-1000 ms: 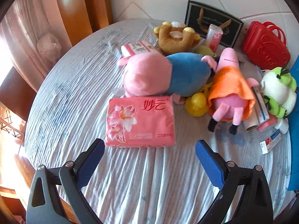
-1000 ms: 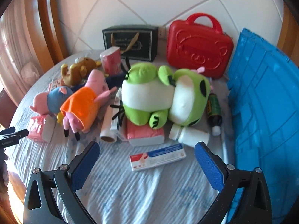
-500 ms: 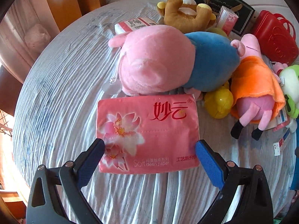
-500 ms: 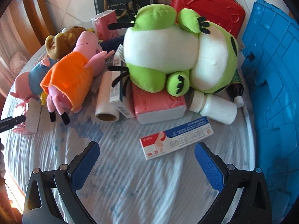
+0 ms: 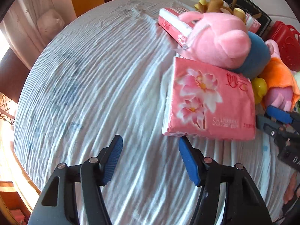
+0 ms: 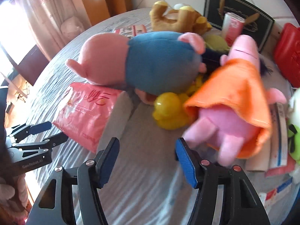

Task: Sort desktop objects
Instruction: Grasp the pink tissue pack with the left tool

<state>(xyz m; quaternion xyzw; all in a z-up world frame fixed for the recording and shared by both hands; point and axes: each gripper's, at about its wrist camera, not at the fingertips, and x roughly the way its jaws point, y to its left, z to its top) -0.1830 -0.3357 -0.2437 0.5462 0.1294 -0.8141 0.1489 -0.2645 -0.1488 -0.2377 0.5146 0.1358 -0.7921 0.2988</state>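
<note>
A pink tissue pack (image 5: 210, 101) lies flat on the round clothed table (image 5: 93, 78), partly under a pink pig plush in blue (image 5: 221, 43). My left gripper (image 5: 150, 142) hovers just below the pack's near left corner, its jaws closing over bare cloth with nothing between them. My right gripper (image 6: 147, 144) points at the gap between the tissue pack (image 6: 88, 110) and a pig plush in an orange dress (image 6: 230, 101). Its jaws are closing too, with nothing between them. A yellow duck (image 6: 168, 110) sits just beyond. Each gripper shows in the other's view, the right gripper (image 5: 277, 116) and the left gripper (image 6: 41, 131).
A brown bear plush (image 6: 176, 18), a black box (image 6: 238, 15) and a red case (image 6: 288, 52) stand at the back. A second tissue pack (image 5: 174, 24) lies behind the pig. Flat boxes (image 6: 279, 140) and a green frog plush (image 6: 294, 135) crowd the right. The table's left half is bare cloth.
Both grippers' jaws have narrowed. The left gripper slid left and lower, off the tissue pack. The right gripper swung left, from the frog and toothpaste box to the pigs and tissue pack.
</note>
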